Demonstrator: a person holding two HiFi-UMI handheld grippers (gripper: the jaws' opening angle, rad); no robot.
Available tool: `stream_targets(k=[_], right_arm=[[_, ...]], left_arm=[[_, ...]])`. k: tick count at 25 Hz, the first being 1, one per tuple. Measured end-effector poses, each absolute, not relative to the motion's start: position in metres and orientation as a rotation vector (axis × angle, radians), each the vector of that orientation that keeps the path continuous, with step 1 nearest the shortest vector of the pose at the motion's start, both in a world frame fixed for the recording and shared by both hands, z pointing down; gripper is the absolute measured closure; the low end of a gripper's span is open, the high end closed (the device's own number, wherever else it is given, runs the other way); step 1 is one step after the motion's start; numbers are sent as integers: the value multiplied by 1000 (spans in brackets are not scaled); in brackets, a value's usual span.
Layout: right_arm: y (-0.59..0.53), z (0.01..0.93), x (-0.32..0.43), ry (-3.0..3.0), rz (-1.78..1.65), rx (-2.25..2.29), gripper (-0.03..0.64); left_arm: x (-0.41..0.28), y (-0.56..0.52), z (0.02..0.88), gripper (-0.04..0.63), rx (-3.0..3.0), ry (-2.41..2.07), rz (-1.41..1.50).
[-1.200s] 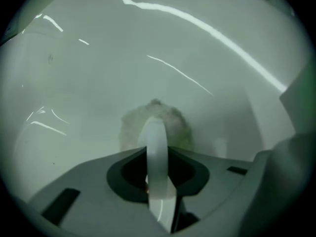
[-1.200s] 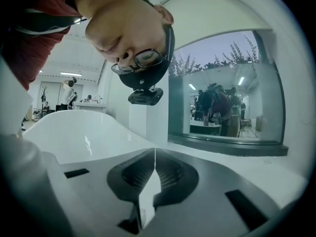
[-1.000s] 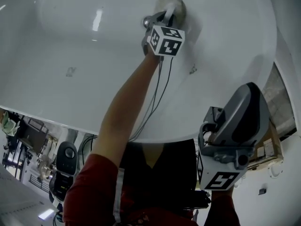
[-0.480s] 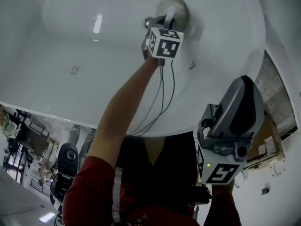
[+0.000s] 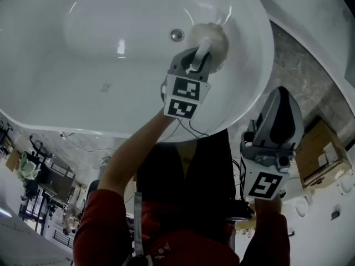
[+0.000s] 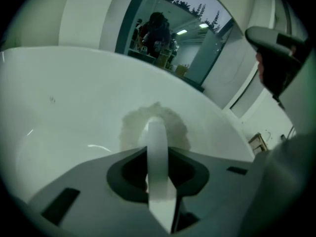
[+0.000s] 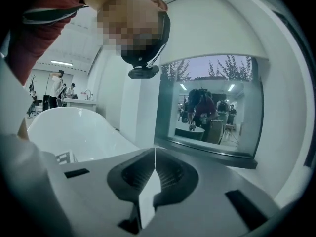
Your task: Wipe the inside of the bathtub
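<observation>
Currently, the left gripper's (image 6: 155,127) two jaws are pressed together on one pale, fluffy cloth (image 6: 129,128), which bunches out past both sides of the jaw tips. The cloth lies against the inner wall of the single white bathtub (image 5: 111,15), at its rounded end. In the head view the cloth (image 5: 215,35) sits just beside the one round metal drain (image 5: 177,35), apart from it. The person's bare left forearm (image 5: 136,148) reaches over the tub rim to this gripper, whose marker cube (image 5: 184,96) faces the camera.

The right gripper's (image 7: 154,153) two jaws are closed flat against each other with nothing between them. It is held outside the tub, well apart from the cloth, near the person's torso, and its own marker cube (image 5: 263,185) shows below its body. Its jaws point toward a windowed wall.

One cardboard box (image 5: 321,154) stands on the floor to the right of the tub.
</observation>
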State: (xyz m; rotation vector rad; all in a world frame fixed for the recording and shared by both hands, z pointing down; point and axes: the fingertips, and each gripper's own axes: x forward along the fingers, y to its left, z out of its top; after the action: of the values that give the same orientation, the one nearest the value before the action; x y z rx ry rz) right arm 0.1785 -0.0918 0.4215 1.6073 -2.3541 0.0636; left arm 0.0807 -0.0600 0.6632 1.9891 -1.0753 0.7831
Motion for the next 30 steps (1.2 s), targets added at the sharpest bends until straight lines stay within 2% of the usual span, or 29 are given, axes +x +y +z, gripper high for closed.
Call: stream_targets(k=[5,9,18,30], right_arm=[[-75,388,187,-2316,30,1646,604],[-66,367,188,-2300,20,1711,604],[-57,368,211,-2266,61,1788,604],[-69,406,213,-2314,72,1741,604]], left_arm=[[109,-40,576,502,2113,-971,716],[133,-29,541,502,2167,-907,685],[172,-18,575,502,2122,-797,765],[162,-29,634,502,2010,-894,790]])
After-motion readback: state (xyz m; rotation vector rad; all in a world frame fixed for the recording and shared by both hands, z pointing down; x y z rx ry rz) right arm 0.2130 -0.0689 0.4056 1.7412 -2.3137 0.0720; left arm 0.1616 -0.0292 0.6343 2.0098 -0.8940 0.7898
